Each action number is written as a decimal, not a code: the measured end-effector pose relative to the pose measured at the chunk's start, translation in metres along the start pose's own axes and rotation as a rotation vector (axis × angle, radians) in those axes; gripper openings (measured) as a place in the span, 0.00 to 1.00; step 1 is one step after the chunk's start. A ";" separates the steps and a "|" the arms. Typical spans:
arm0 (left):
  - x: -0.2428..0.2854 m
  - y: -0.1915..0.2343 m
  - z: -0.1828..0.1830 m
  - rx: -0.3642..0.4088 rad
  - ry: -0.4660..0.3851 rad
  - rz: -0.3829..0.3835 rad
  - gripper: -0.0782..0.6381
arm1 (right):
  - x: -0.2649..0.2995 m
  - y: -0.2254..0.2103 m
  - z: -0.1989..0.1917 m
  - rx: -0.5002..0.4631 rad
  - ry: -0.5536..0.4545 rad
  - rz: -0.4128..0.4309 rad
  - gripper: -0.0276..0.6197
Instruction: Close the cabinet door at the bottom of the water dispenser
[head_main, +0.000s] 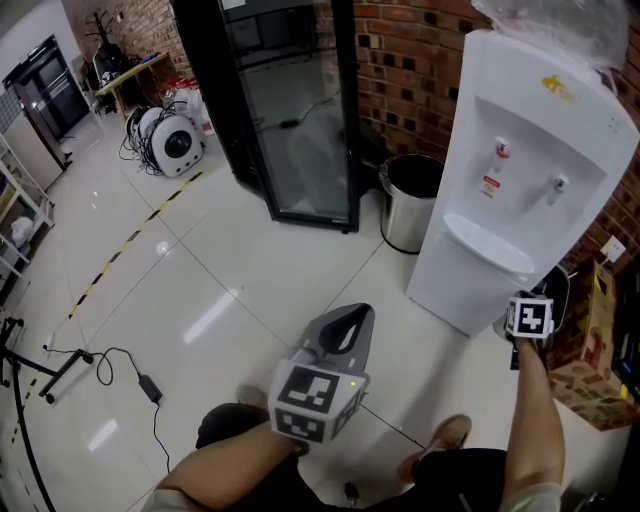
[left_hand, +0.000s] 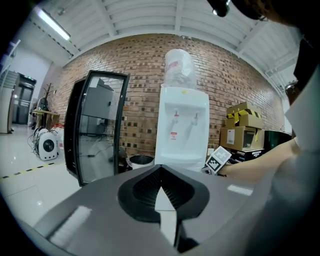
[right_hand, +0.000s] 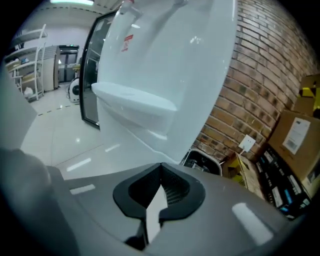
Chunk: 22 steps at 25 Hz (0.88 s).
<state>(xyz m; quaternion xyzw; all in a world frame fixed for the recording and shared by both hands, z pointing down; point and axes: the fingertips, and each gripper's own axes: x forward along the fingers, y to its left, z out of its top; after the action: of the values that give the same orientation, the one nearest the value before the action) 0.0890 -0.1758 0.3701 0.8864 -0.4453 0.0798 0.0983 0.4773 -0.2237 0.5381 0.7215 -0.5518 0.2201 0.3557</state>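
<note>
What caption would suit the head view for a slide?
The left gripper and the right gripper, both shut, near a white water dispenser by a brick wall.

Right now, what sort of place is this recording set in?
Probably a lab or workshop space rather than a home: striped hazard floor tape, stacked cardboard boxes and a white water dispenser standing on a glossy tiled floor.

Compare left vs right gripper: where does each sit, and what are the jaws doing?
The left gripper is over bare floor, apart from the water dispenser; the right gripper is out beside the dispenser's lower right side. The left gripper's whole body shows in the head view; of the right gripper only its marker cube shows there. Shared: both have their jaws together with nothing between them.
</note>
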 end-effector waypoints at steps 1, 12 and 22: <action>0.001 0.005 -0.001 0.000 0.000 0.011 0.11 | 0.003 0.000 0.003 0.006 -0.019 0.013 0.06; -0.006 0.027 0.028 0.022 -0.075 0.014 0.11 | -0.087 0.032 0.068 0.061 -0.350 0.116 0.06; -0.070 0.057 0.054 -0.005 -0.191 0.079 0.11 | -0.295 0.144 0.150 0.063 -0.801 0.385 0.06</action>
<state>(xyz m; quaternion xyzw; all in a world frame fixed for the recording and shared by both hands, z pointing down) 0.0051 -0.1680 0.3077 0.8715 -0.4874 -0.0022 0.0545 0.2421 -0.1677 0.2699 0.6444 -0.7634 0.0021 0.0445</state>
